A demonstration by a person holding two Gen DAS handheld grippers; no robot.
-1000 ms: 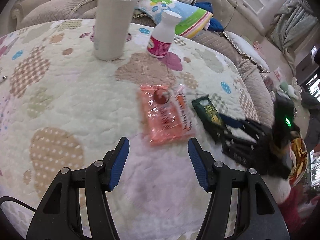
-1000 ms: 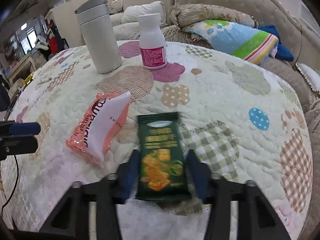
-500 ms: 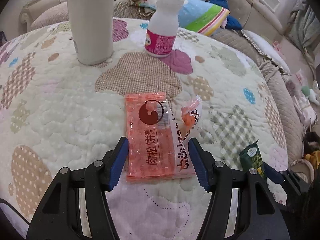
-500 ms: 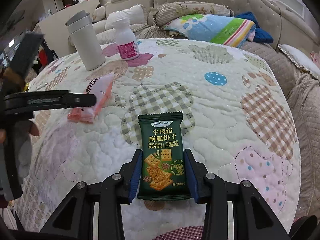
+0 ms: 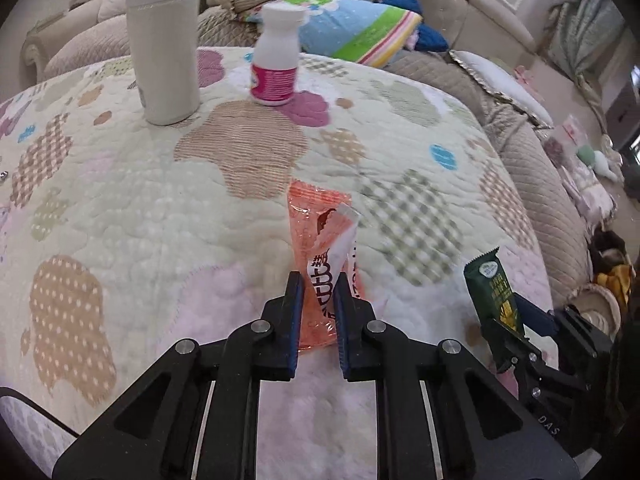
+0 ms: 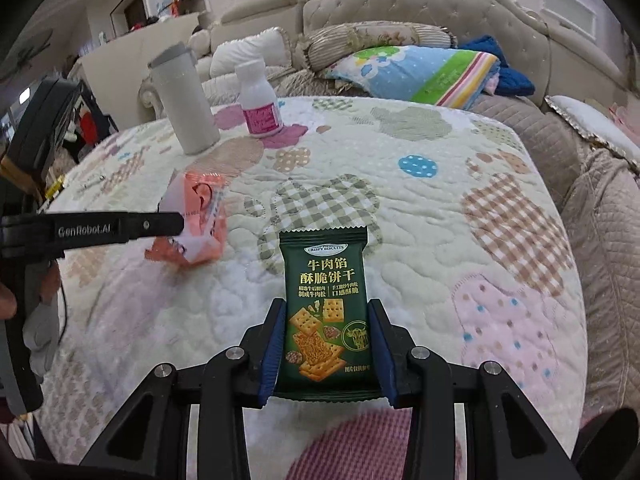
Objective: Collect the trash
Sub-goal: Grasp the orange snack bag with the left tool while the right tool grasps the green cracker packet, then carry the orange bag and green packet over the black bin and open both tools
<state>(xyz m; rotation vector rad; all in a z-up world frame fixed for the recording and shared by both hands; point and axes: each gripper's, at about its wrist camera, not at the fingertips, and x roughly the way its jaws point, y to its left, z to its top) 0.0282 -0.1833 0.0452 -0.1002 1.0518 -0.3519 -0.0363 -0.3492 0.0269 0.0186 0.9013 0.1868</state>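
Observation:
My left gripper [image 5: 318, 280] is shut on an orange snack wrapper [image 5: 320, 232], pinching its near end so it crumples upright on the quilted table cover [image 5: 120, 200]. The wrapper also shows in the right wrist view [image 6: 200, 220], with the left gripper [image 6: 176, 222] on it. My right gripper [image 6: 328, 308] is shut on a dark green biscuit packet [image 6: 326, 292] and holds it above the table's near edge. The green packet also shows at the right in the left wrist view [image 5: 494, 292].
A tall white tumbler [image 5: 164, 40] and a white bottle with a pink label [image 5: 276, 68] stand at the table's far side. A sofa with a striped pillow [image 5: 352, 28] lies beyond. The table edge drops off at the right.
My left gripper has closed on the orange wrapper, which folded up from lying flat. My right gripper holds the green packet and has drawn back and up from the table.

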